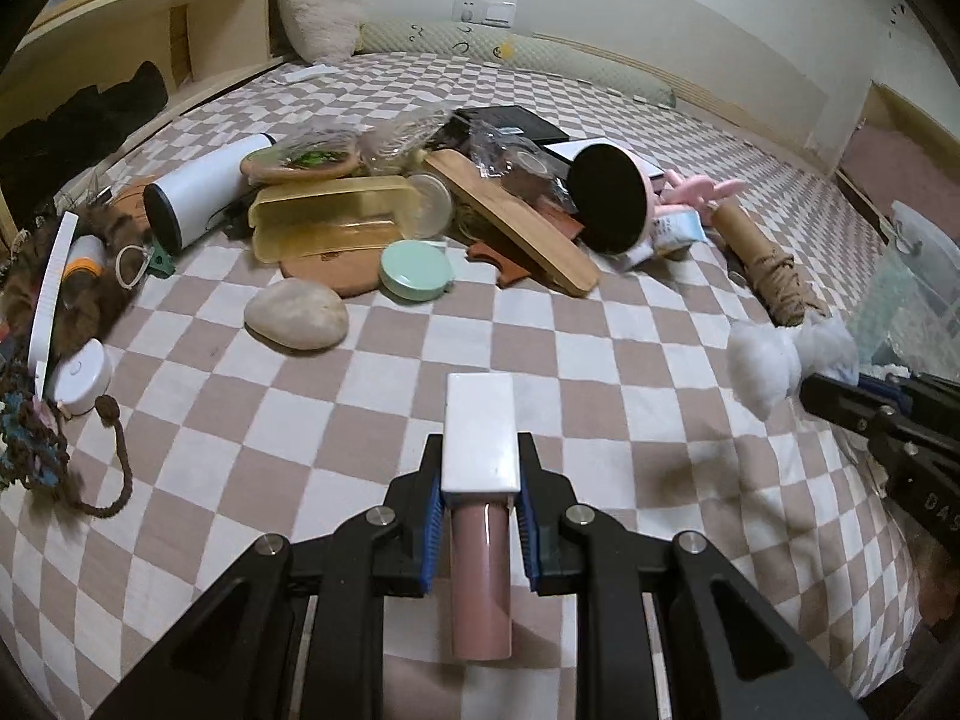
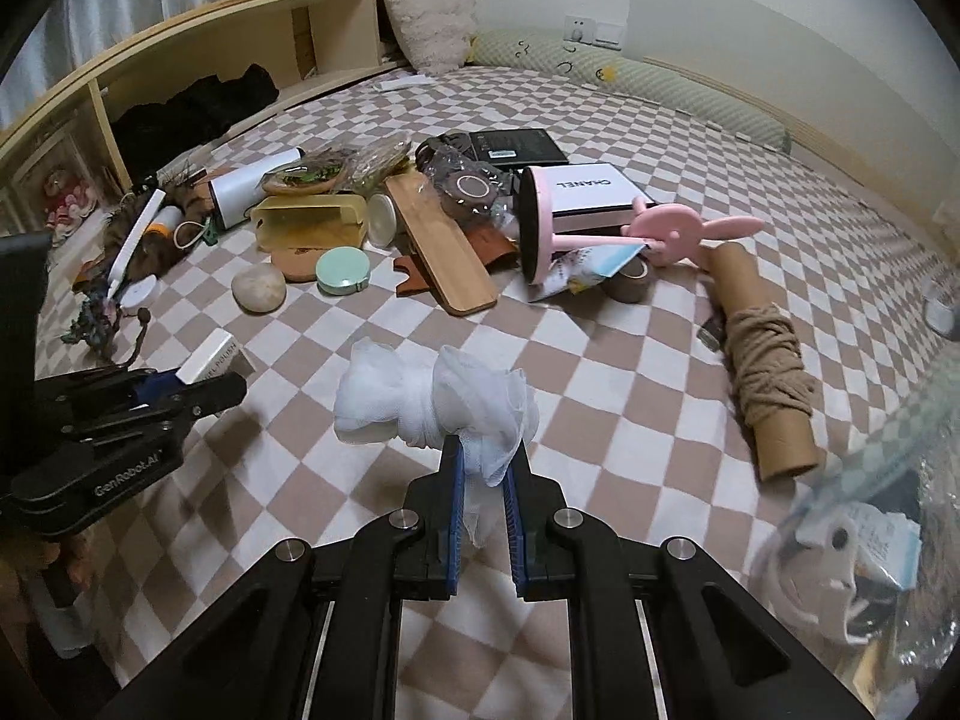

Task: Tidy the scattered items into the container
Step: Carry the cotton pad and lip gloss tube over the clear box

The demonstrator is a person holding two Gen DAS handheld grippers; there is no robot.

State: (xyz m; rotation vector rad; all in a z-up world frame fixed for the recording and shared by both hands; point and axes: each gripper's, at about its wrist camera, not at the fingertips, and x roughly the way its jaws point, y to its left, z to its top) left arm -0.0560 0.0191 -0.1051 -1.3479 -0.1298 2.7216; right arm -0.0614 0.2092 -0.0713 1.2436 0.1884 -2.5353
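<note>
At far right of my right wrist view, a clear plastic container [image 2: 864, 546] is cut off by the lens edge and smeared by blur; I make out white and pale-blue packets inside but cannot say what they are. From the left wrist view only its transparent wall [image 1: 912, 294] shows, beside the bed's edge.

Left gripper [image 1: 480, 480]: clenched on a nail-polish bottle with a tall white rectangular cap and a dusty-pink glass body [image 1: 480, 516], held above the checked pink-and-white bedspread [image 1: 360, 396]. From the right camera only the cap [image 2: 211, 354] clears the fingers; I read "POLISH" on its side, the word before it hidden.

Right gripper [image 2: 485, 480]: jaws pinching a bunched white mesh puff [image 2: 432, 402], most of it bulging forward and left of the fingertips. It hangs just short of the container.

Still on the bed: a heap with a white box lettered "CHANEL" [image 2: 591, 195], upside-down to me, a pink rabbit-eared hand fan [image 2: 672, 231], a mint-green round compact [image 2: 342, 269], a smooth beige stone [image 2: 258, 289] and a cardboard tube wound with tan twine [image 2: 762, 360]. Left gripper housing reads "GenRobot.AI". Dark clutter on the wooden shelf [image 2: 198, 102] I cannot identify.
</note>
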